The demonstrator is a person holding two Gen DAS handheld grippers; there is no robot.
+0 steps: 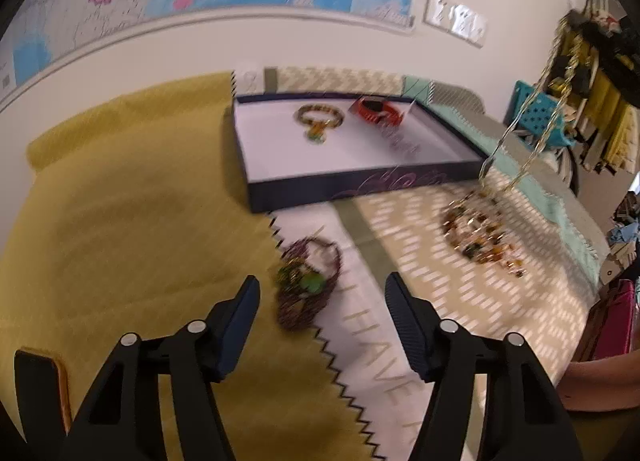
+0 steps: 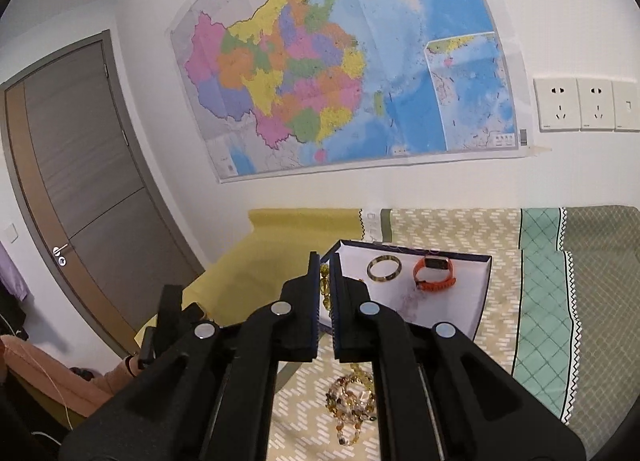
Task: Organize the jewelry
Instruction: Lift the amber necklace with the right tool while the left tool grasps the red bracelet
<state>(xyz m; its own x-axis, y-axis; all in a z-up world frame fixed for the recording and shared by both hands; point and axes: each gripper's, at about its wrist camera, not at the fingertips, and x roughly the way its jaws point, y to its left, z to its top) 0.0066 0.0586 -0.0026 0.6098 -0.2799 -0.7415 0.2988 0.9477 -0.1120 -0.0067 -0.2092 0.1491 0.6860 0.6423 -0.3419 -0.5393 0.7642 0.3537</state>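
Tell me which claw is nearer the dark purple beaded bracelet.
Left. The left claw hangs open right over the purple bracelet, which lies between its fingers. The right claw is raised farther off, shut on the amber bead necklace.

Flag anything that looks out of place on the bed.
The purple beaded bracelet lies loose on the bedspread, outside the box, unlike the bangle and orange watch inside. The amber necklace is half-lifted, its lower end heaped on the bedspread.
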